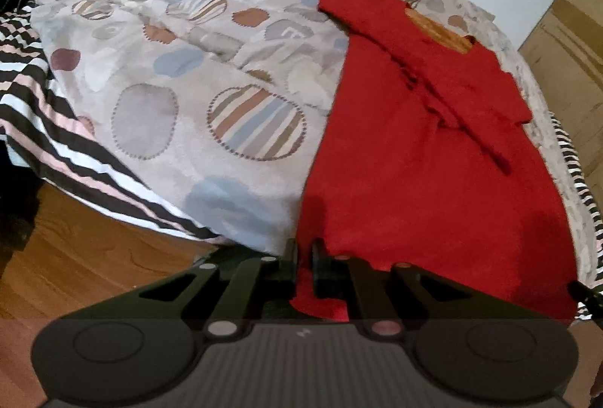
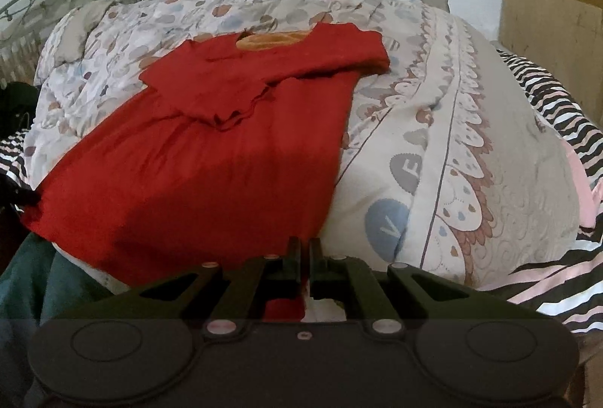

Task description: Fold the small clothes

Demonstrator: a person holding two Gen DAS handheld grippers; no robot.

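**Both tools pinch the hem corners of one red garment**

One red garment (image 1: 426, 181) lies spread on the bed's patterned quilt (image 1: 181, 76), neckline away from the tools and hem nearest them. Its two sleeves are already turned in across the chest, which leaves the body as a long narrow panel; that suggests the side folds are done and the lengthwise fold is the step in hand.

The left tool (image 1: 304, 259) has its fingers pressed nearly together, with red cloth running between them and down below the tips: it pinches the hem at the corner on its own side. The right tool (image 2: 304, 259) is likewise nearly closed on a strip of red at the opposite hem corner, with the garment stretching ahead and to its left. Gripping both corners at once keeps the hem taut and level, so it can be carried forward toward the neckline without sagging.

Count: one garment, two sleeves folded in, two tools, one orange inner lining (image 2: 275, 40) showing at the neck. A striped sheet (image 1: 45, 114) lies under the quilt's edge, left of the left tool.
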